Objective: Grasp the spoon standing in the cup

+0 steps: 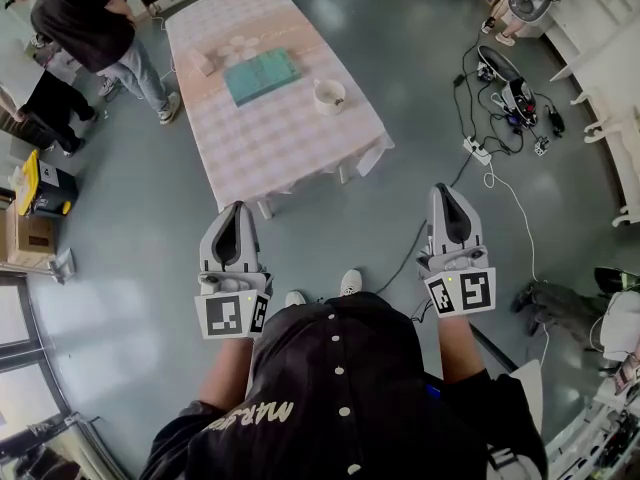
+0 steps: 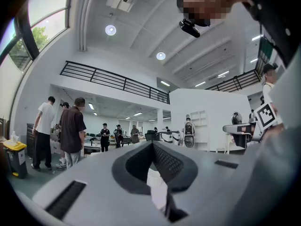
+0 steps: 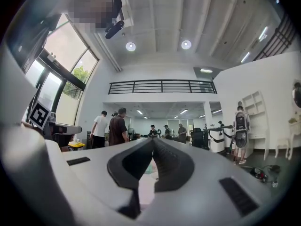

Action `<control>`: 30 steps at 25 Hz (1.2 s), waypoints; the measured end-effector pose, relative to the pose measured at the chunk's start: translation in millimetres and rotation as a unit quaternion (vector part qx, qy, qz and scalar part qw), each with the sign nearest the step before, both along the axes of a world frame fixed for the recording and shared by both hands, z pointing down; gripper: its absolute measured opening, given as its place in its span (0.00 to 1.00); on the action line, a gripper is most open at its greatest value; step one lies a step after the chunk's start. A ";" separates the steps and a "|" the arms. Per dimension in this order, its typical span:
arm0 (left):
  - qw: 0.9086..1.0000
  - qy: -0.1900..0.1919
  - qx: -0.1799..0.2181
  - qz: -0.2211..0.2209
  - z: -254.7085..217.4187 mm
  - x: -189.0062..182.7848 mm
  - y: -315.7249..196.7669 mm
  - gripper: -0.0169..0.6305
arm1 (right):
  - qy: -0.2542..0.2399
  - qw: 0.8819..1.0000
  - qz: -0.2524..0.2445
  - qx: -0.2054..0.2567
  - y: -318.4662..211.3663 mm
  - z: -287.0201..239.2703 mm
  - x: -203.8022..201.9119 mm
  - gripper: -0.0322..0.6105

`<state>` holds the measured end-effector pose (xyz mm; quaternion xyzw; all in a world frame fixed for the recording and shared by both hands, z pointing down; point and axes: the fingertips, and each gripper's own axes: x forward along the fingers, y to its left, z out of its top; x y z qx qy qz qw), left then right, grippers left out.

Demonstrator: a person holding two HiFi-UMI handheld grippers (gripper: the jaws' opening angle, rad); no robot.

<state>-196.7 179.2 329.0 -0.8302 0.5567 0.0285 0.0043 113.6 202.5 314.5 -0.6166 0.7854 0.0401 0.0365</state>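
Observation:
A white cup (image 1: 329, 95) stands near the right edge of a table with a pink checked cloth (image 1: 280, 138), far ahead in the head view. The spoon in it is too small to make out. My left gripper (image 1: 236, 209) and right gripper (image 1: 447, 191) hang side by side over the grey floor, well short of the table, both shut with nothing in them. In the left gripper view the left gripper (image 2: 153, 143) has its jaws meeting at the tip. The right gripper (image 3: 153, 139) in its own view looks the same. Both views face the hall, with no clear sight of the cup.
A teal box (image 1: 262, 76) and small pale objects (image 1: 205, 63) lie on the table. People (image 1: 85, 18) stand at its far left. A yellow-lidded bin (image 1: 40, 183) stands left. Cables and a power strip (image 1: 478, 149) lie on the floor right.

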 end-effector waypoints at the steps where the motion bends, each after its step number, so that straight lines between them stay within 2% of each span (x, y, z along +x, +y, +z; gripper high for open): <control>1: 1.000 0.000 -0.001 0.000 0.2 0.3 -0.1 0.04 | 0.000 1.000 -0.002 0.000 -0.3 -0.3 -0.3 0.05; 7: 1.000 -0.001 -0.002 -0.001 2.2 1.5 -0.2 0.04 | 0.001 1.000 -0.010 0.000 -1.4 0.9 -1.6 0.12; 23: 1.000 -0.004 -0.001 -0.004 -0.1 6.7 3.8 0.04 | -0.009 0.999 -0.031 -0.009 -1.3 1.7 -2.8 0.43; 30: 1.000 -0.007 0.000 -0.017 -0.1 19.0 1.3 0.04 | -0.009 0.999 -0.041 -0.006 -6.7 3.5 12.2 0.46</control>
